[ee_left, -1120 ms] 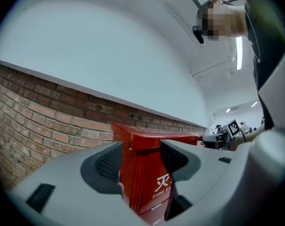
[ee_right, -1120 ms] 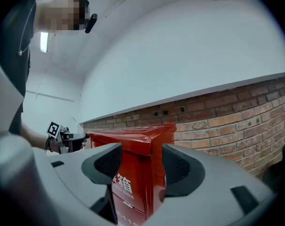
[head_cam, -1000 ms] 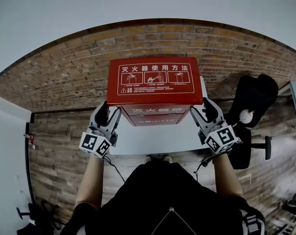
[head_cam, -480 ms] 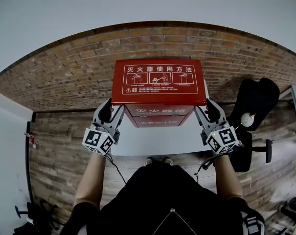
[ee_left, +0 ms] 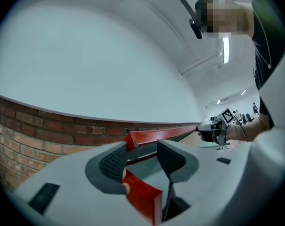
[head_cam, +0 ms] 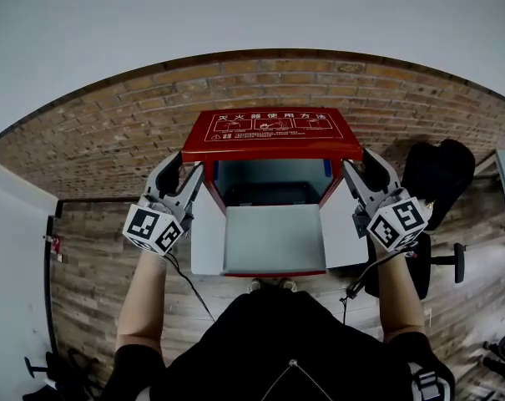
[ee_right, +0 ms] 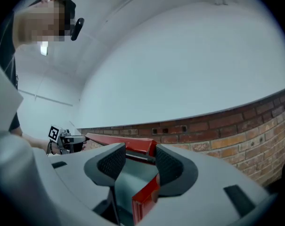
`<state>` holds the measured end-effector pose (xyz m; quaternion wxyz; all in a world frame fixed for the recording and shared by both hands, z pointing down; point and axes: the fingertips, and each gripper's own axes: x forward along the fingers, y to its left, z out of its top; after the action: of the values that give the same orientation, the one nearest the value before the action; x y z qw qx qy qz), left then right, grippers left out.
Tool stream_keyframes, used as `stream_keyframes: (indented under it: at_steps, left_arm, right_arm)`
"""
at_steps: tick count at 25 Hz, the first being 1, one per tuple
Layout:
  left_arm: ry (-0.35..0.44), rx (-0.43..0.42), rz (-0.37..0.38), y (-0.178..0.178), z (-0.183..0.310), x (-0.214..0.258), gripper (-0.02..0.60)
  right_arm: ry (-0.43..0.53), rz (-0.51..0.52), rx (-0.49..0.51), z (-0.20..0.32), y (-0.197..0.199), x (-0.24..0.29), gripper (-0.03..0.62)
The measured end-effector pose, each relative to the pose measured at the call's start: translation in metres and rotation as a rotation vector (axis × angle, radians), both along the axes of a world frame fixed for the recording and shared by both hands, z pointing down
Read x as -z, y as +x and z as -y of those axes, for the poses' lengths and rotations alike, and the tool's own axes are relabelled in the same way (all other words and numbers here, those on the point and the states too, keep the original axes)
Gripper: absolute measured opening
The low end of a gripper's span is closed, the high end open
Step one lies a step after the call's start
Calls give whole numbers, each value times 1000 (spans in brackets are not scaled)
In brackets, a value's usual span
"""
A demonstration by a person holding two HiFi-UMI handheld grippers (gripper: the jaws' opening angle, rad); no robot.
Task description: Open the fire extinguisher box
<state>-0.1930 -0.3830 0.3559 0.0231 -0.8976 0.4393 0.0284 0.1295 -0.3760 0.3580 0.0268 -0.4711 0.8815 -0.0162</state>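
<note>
The red fire extinguisher box (head_cam: 209,200) stands before a brick wall with its top lid (head_cam: 273,130) swung up and back. Its dark hollow (head_cam: 269,180) and a pale grey inner panel (head_cam: 273,239) show from above. My left gripper (head_cam: 179,176) is at the lid's left corner and my right gripper (head_cam: 362,172) at its right corner. In the left gripper view the lid's red edge (ee_left: 161,134) crosses between the jaws of that gripper (ee_left: 140,157). The right gripper view shows the lid (ee_right: 133,145) likewise between its gripper's (ee_right: 137,160) jaws. Both pairs are closing, pads still apart from the lid.
The box stands on a white stand (head_cam: 204,247) over a wooden plank floor (head_cam: 93,249). A black office chair (head_cam: 436,174) is to the right. The brick wall (head_cam: 110,140) runs behind the box. A cable (head_cam: 189,286) hangs from the left gripper.
The lid has swung from lying nearly flat to raised and tipped back, so the inside of the box now shows. Both grippers rose and spread outward with its corners.
</note>
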Motion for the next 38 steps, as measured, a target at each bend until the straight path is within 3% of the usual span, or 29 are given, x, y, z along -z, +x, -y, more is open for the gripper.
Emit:
stream_keyframes:
  at_steps: [5, 14, 27, 38]
  left_arm:
    - [50, 8, -15, -4, 33, 42, 240]
    - [82, 36, -34, -1, 104, 84, 239]
    - [35, 122, -31, 2, 182, 87, 239]
    - [46, 140, 14, 3, 196, 83, 239]
  right_arm:
    - [78, -90, -34, 41, -2, 45, 206]
    - [115, -63, -98, 121, 1, 85, 184]
    - [88, -89, -196, 203, -2, 85, 184]
    - [87, -123, -192, 224, -3, 82, 184]
